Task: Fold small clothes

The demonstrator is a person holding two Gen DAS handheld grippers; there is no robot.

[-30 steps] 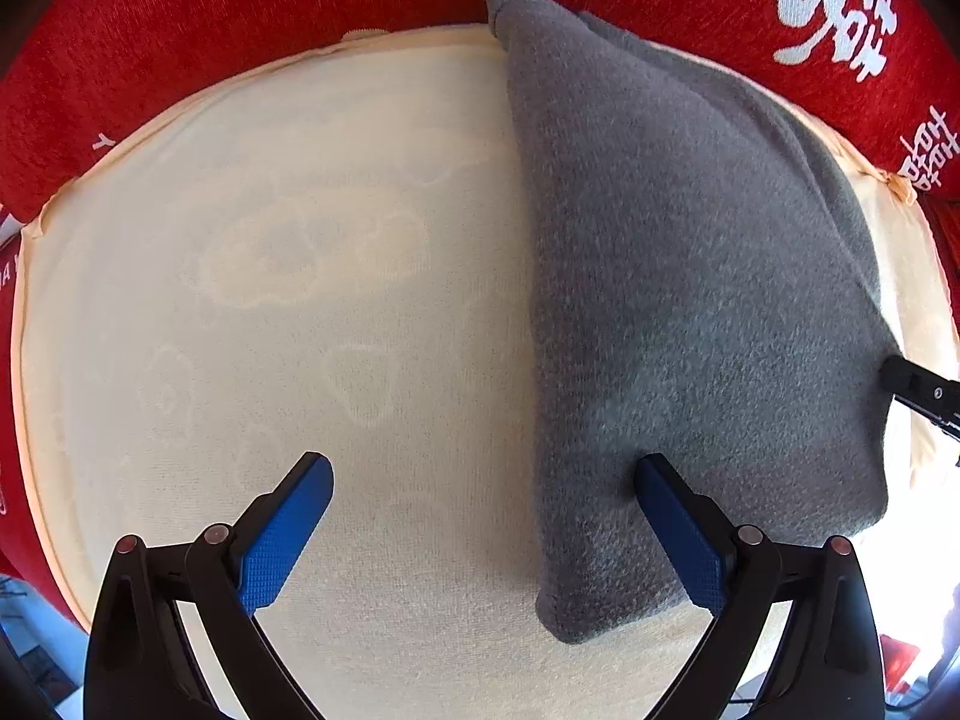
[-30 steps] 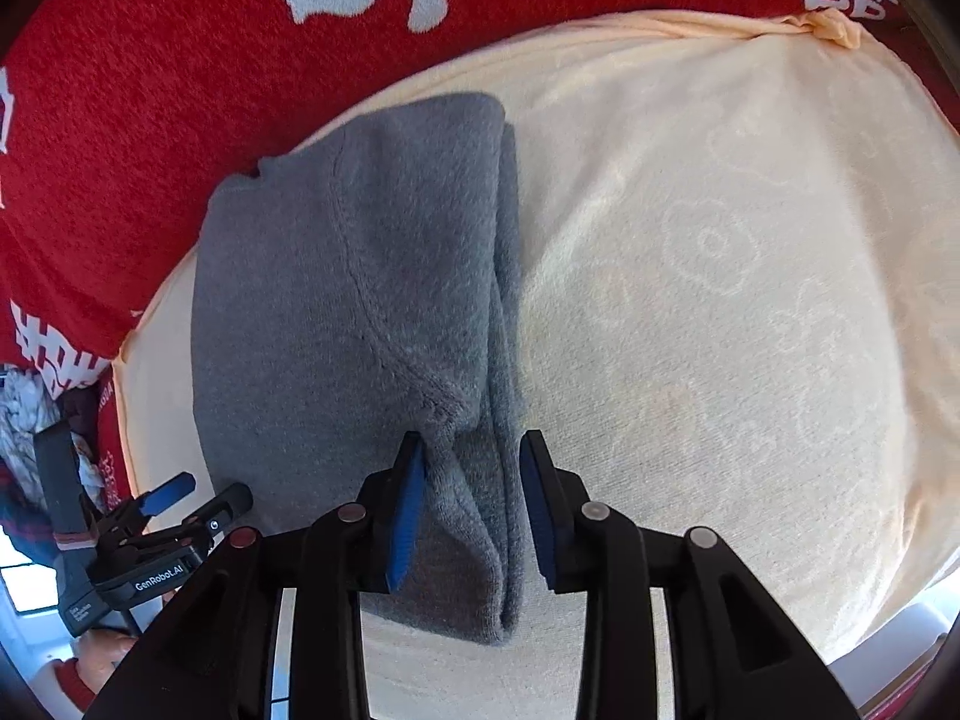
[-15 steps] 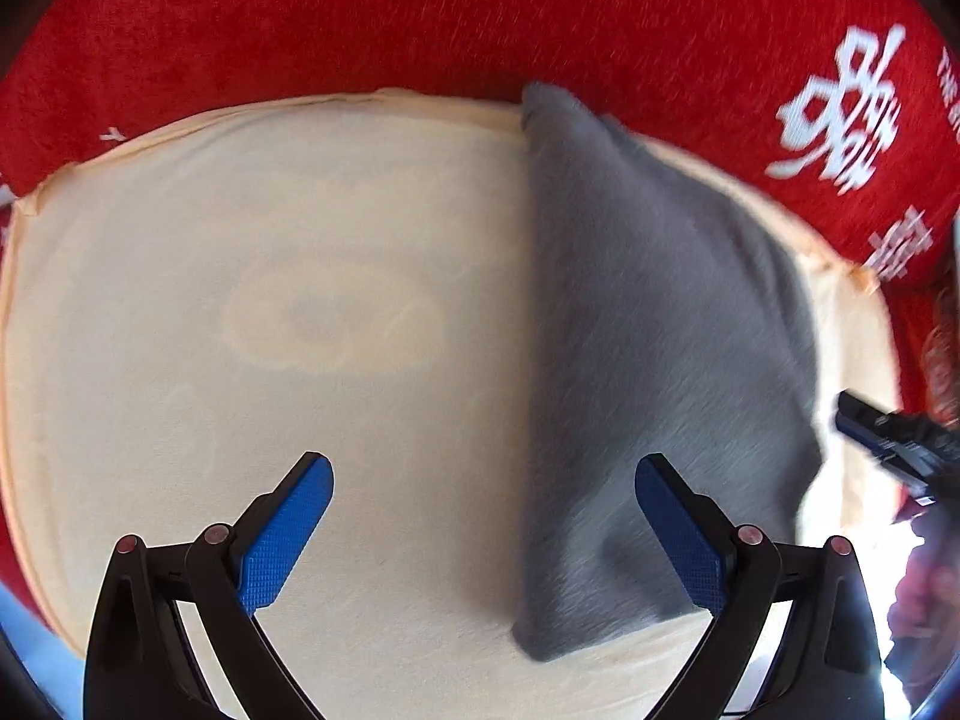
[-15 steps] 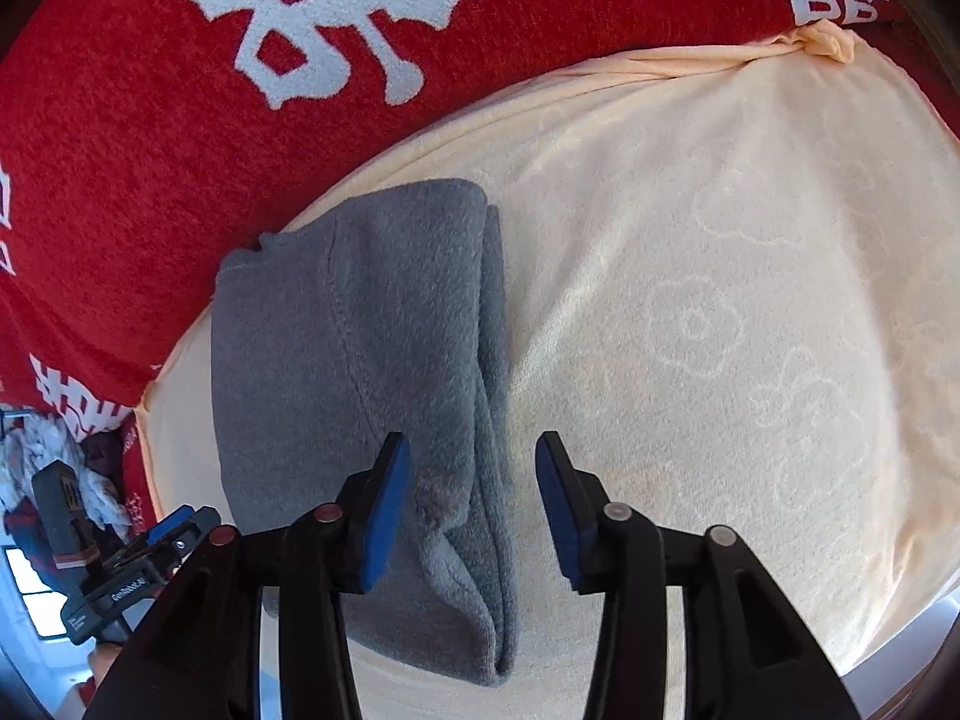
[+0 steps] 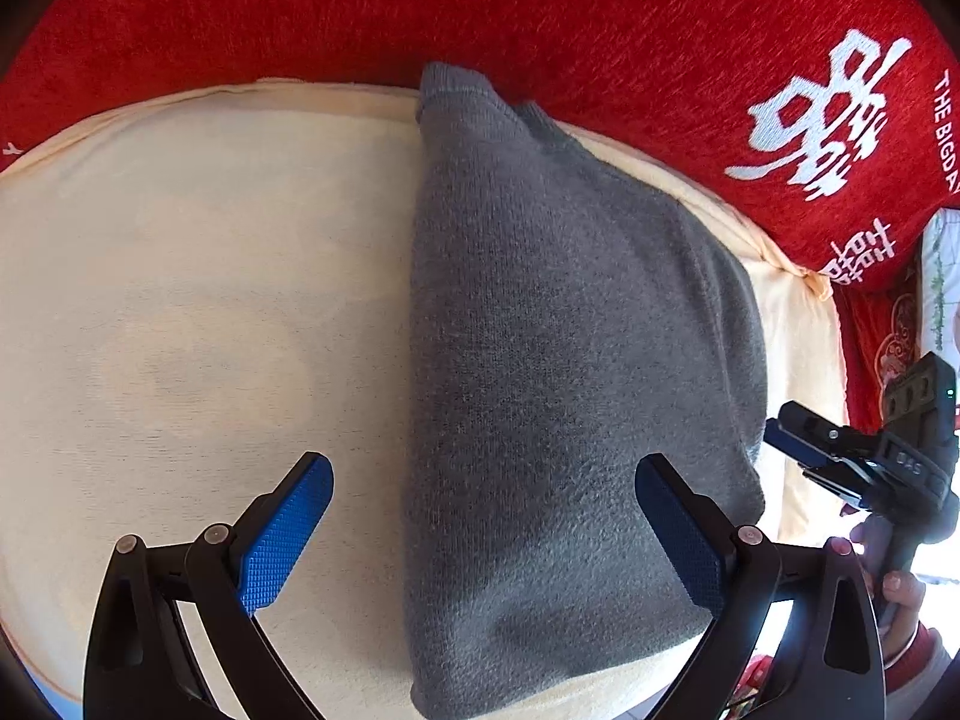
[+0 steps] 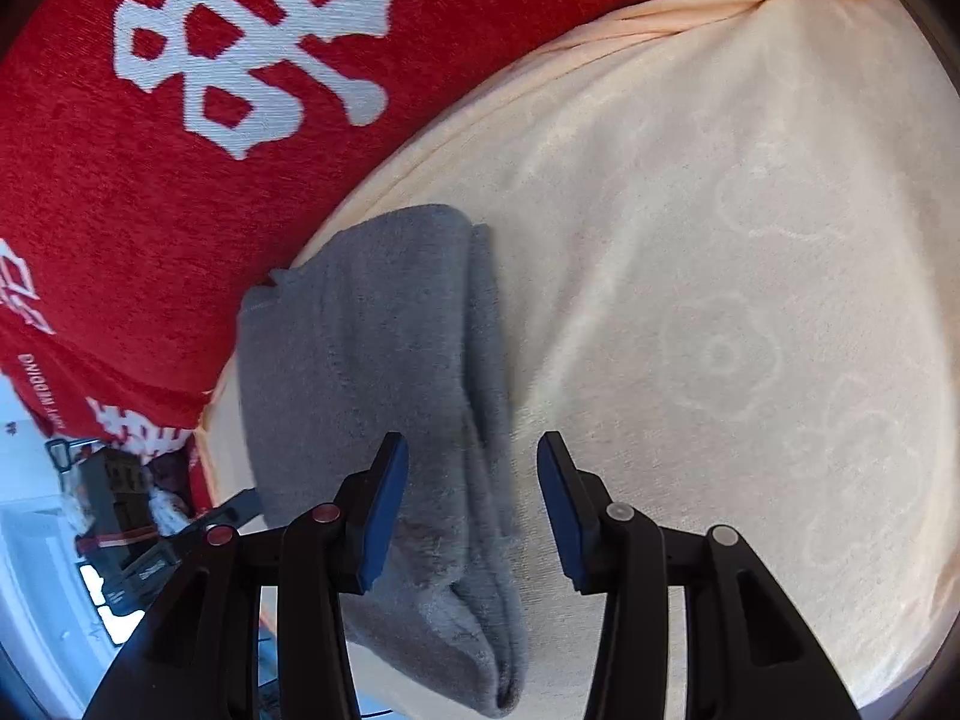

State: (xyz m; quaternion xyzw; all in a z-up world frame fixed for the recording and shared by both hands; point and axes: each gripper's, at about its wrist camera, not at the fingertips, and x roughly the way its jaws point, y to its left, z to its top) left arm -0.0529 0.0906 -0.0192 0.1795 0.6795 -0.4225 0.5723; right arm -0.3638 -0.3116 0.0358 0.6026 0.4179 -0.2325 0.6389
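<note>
A grey knitted garment (image 5: pixel 570 372) lies folded into a long stack on a cream towel-covered cushion (image 5: pixel 198 312). My left gripper (image 5: pixel 483 531) is open and empty, raised over the garment's near end; its right finger is above the cloth. The garment also shows in the right wrist view (image 6: pixel 372 372), with its layered fold edge on the right side. My right gripper (image 6: pixel 471 507) is open and empty, pulled back above the garment's near end. The right gripper shows at the right edge of the left wrist view (image 5: pixel 852 462), beside the garment.
A red blanket with white characters (image 5: pixel 810 120) runs behind the cushion and shows in the right wrist view (image 6: pixel 180 90). The cushion's cream surface (image 6: pixel 720 330) spreads to the right of the garment. Room clutter (image 6: pixel 114 510) lies beyond the cushion's left edge.
My right gripper has opened, let go of the garment's folded edge, and drawn back. My left gripper has stayed open and shifted slightly relative to the garment. The garment lies still.
</note>
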